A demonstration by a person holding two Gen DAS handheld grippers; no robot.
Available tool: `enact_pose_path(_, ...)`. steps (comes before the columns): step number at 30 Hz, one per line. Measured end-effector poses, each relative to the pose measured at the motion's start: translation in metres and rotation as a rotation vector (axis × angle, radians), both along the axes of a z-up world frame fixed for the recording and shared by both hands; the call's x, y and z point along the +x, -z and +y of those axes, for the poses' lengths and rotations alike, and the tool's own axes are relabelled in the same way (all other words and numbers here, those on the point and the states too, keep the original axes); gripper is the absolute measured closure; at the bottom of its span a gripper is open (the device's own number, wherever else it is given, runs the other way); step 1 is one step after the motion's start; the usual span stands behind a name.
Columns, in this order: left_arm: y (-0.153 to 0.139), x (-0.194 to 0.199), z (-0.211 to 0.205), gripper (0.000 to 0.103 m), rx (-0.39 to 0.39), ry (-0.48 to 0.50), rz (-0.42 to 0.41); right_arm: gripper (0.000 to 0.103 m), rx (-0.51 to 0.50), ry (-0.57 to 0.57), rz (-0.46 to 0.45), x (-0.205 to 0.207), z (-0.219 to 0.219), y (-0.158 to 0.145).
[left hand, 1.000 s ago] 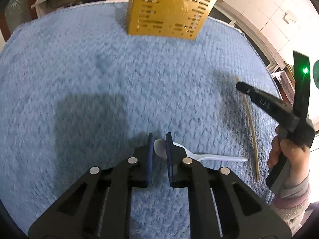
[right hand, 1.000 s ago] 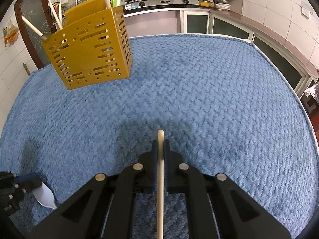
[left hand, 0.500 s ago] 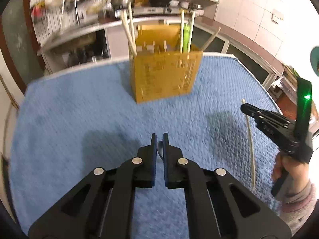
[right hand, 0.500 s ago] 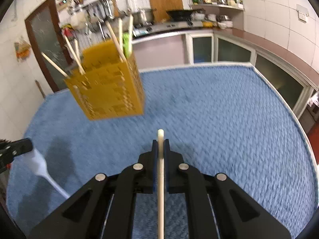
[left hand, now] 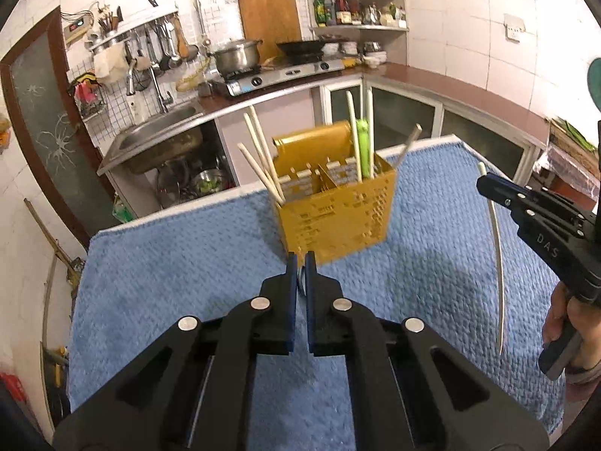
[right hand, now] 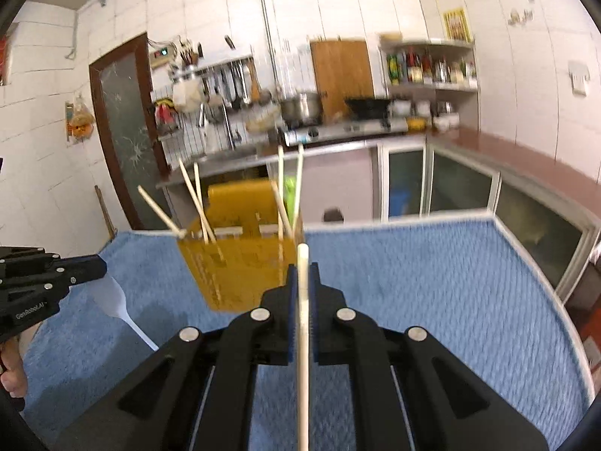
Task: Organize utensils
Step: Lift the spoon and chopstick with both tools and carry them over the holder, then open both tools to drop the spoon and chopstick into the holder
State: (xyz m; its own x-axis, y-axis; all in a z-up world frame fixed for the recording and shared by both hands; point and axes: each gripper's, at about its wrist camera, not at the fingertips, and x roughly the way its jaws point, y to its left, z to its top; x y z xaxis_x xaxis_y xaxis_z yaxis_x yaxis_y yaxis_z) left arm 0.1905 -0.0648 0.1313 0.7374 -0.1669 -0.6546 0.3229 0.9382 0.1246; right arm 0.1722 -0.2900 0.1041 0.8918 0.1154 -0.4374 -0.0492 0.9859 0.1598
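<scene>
A yellow perforated utensil holder [left hand: 338, 210] stands on the blue towel [left hand: 169, 263], with several chopsticks and a green utensil in it; it also shows in the right wrist view [right hand: 240, 263]. My left gripper [left hand: 300, 263] is shut on a white plastic spoon [right hand: 116, 300], held above the towel just in front of the holder. My right gripper [right hand: 303, 268] is shut on a pale chopstick [right hand: 302, 338], also raised, to the right of the holder. The chopstick [left hand: 496, 244] hangs down from the right gripper [left hand: 484, 182] in the left wrist view.
The blue towel [right hand: 432, 282] covers the table. Behind it run a kitchen counter with a sink [left hand: 157, 139], a stove with a pot [left hand: 236, 56] and a shelf of bottles [left hand: 357, 11]. A dark door [right hand: 124, 131] is at the left.
Both grippers have lifted off the towel with the spoon and the chopstick and tilted up, coming closer to the yellow holder.
</scene>
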Motion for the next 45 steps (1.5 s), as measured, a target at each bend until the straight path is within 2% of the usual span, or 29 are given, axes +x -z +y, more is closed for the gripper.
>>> enact_pose_path(6,-0.033,0.012,0.002,0.101,-0.016,0.009,-0.069,0.097,0.011,-0.001,-0.152,0.014,0.011,-0.034)
enact_pose_path(14,-0.098,0.036,0.006,0.101,-0.034,-0.018,-0.178,0.097,0.038,0.028,-0.378,0.033,0.019,-0.073)
enact_pose_path(19,-0.122,0.064,0.009,0.101,-0.074,-0.034,-0.183,0.097,0.082,0.071,-0.509,0.049,0.023,-0.088)
enact_pose_path(22,-0.127,0.075,0.004,0.101,-0.064,-0.034,-0.191,0.097,0.09,0.104,-0.56,0.064,0.028,-0.089)
enact_pose_path(26,-0.121,0.091,-0.003,0.101,-0.049,-0.033,-0.183,0.097,0.074,0.176,-0.629,0.078,0.032,-0.085)
enact_pose_path(30,-0.104,0.109,-0.003,0.101,-0.04,-0.05,-0.173,0.097,0.109,0.219,-0.641,0.092,0.029,-0.075)
enact_pose_path(32,-0.094,0.117,-0.005,0.101,-0.022,-0.062,-0.171,0.097,0.079,0.238,-0.657,0.095,0.032,-0.071)
enact_pose_path(39,-0.059,0.14,-0.008,0.101,-0.024,-0.063,-0.121,0.097,-0.004,0.221,-0.671,0.102,0.045,-0.06)
enact_pose_path(45,-0.032,0.141,-0.012,0.101,-0.019,-0.054,-0.109,0.097,-0.027,0.188,-0.632,0.108,0.047,-0.047)
